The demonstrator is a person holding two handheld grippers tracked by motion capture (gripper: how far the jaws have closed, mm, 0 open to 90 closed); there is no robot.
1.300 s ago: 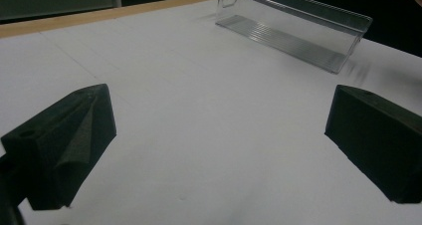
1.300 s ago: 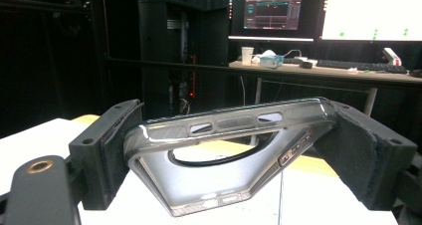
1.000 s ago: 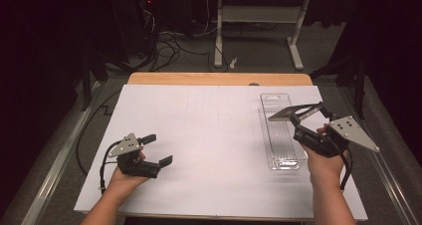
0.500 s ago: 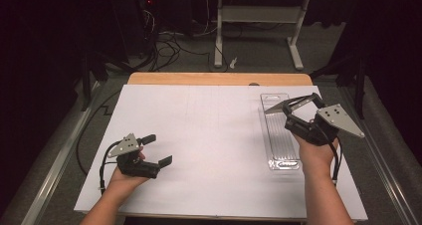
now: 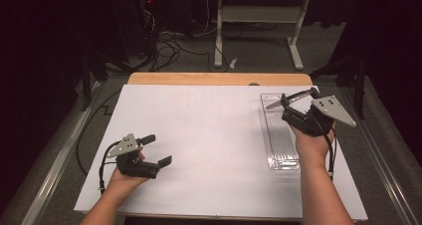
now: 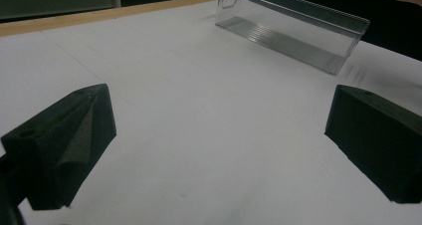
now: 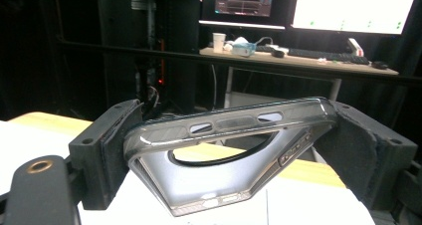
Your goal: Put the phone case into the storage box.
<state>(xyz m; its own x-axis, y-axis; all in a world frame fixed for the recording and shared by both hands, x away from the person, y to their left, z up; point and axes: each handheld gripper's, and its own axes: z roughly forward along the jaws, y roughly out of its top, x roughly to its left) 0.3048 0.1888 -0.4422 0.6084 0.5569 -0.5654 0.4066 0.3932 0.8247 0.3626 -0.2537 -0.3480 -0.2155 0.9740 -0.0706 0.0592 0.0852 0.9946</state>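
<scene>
**Fingers clamped on a phone case, with little margin for slip**

Fingers point(image 7: 107, 150) of our right gripper point(image 7: 226, 150) press in on the two ends of a clear phone case point(image 7: 219, 160), holding it edge-on in the air. From the high view we see the case point(image 5: 291, 98) above the far end of the clear plastic tray point(image 5: 278, 135), at about two o'clock on the white sheet point(image 5: 209, 135). Our left gripper point(image 5: 152, 150) rests at about eight o'clock, its fingers point(image 6: 64, 145) wide apart with nothing between them.

We judge the main risk to be the grip itself. The case is thin and flexible, squeezed only across its ends, so it could bow and spring out, or pivot between the pads if we tilt the wrist quickly. Should it drop from here, it may hit the tray's rim and bounce off the table at three o'clock. The tray looks light, too; a nudge from the case or gripper could slide it askew, since our left gripper is well apart and not steadying it.
</scene>
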